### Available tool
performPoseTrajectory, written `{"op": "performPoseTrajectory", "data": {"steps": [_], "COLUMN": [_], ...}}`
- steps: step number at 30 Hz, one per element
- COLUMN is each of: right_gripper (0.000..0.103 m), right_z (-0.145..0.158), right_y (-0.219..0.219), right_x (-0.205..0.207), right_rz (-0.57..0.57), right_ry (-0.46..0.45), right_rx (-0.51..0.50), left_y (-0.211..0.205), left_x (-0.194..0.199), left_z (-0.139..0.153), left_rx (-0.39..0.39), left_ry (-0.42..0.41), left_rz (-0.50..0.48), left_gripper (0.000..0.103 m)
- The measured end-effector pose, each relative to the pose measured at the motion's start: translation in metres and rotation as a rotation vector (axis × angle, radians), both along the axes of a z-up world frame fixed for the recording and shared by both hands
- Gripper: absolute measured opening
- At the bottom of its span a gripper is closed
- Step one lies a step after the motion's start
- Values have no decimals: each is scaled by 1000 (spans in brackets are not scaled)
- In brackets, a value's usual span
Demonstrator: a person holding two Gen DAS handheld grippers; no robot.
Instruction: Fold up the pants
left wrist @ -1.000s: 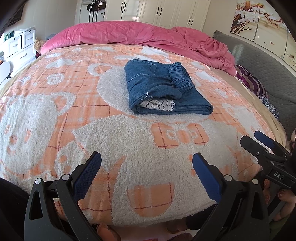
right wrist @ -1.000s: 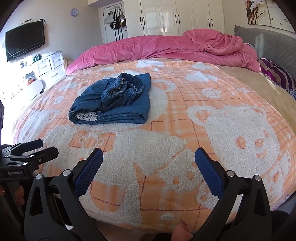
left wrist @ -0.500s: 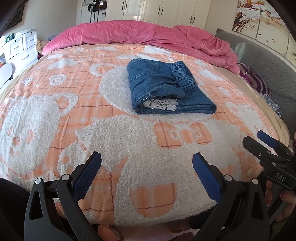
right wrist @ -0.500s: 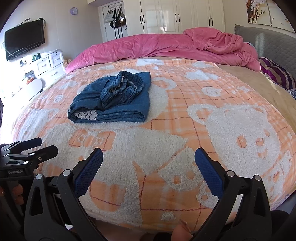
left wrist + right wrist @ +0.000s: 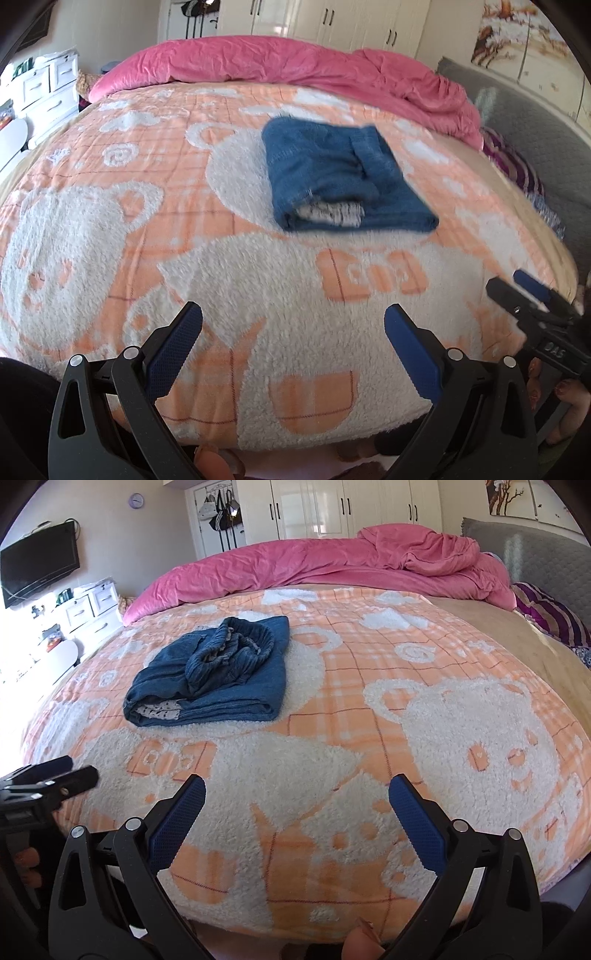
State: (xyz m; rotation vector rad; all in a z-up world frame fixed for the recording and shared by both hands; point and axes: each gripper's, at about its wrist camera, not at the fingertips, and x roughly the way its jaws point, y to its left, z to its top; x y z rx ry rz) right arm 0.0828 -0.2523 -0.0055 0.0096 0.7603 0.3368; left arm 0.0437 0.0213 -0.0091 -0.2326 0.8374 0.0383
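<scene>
Right wrist view gives the sharp picture: the pants (image 5: 210,679), blue denim, lie folded in a compact bundle on the orange bear blanket (image 5: 369,775) of the bed, elastic waistband bunched on top. The right tool (image 5: 295,816) hangs with jaws wide apart, empty, at the near edge; the left tool (image 5: 291,345) is likewise spread and holding nothing. Denim looks soft, floppy, moderately heavy; I'd pinch a thick folded edge, not the loose waistband. Left wrist view is blurred, yet shows the patterned lining at the bundle's near end more squarely.
</scene>
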Motion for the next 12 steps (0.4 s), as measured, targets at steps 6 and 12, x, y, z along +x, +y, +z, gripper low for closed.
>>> {"op": "performPoseTrajectory", "data": {"steps": [6,12], "right_gripper": [94,94], "right_z": [16,2], "right_y": [-56,-166], "right_x": [61,160], "right_rz": [-144,-438], "right_ry": [59,145], "right_rx": [-31,-85], "left_y": [88,217], "left_x": [40,123], "left_z": [42,12], "left_rx": [13,166], "left_ry": [-17,208], "left_rz": [181,455], "left_gripper": [99,98]}}
